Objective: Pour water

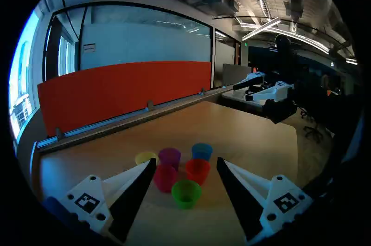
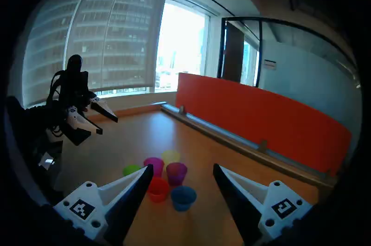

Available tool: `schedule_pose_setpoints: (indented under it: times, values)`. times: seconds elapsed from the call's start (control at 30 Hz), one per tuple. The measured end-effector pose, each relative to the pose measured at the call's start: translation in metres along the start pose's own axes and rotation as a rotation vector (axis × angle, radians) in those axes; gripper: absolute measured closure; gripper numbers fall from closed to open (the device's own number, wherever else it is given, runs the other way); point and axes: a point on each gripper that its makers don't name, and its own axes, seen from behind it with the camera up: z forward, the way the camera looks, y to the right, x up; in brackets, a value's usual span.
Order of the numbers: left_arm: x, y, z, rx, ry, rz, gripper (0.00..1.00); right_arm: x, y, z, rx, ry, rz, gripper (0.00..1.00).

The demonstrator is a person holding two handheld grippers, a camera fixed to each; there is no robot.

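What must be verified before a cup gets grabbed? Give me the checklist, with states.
1. Left gripper jaws open and empty: ok.
2. Right gripper jaws open and empty: ok.
3. All six cups upright on the table: ok.
4. Which cup holds water: cannot tell.
5. Green cup, nearest the left gripper, free on its near side: ok.
6. Gaps between clustered cups wide enough for jaws: cannot tell.

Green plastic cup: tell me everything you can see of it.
The small bright green plastic cup stands upright, mouth open upward, on the light wooden table. It sits beside the pink plastic cup and the red plastic cup, at the group's edge; contact is unclear. Nothing grips it. Contents cannot be told.
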Motion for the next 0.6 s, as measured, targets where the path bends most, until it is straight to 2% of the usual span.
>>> schedule_pose_setpoints:
  times: [0.2, 0.6]
  values:
    - [-0.015, -0.001, 0.008, -0.011, -0.042, 0.006, 0.03, -0.018, 0.002, 0.01, 0.014, -0.035, -0.007, 0.0]
    - [-0.063, -0.002, 0.027, -0.026, -0.148, 0.012, 0.03, -0.052, 0.011, 0.032, 0.037, -0.09, 0.005, 0.0]
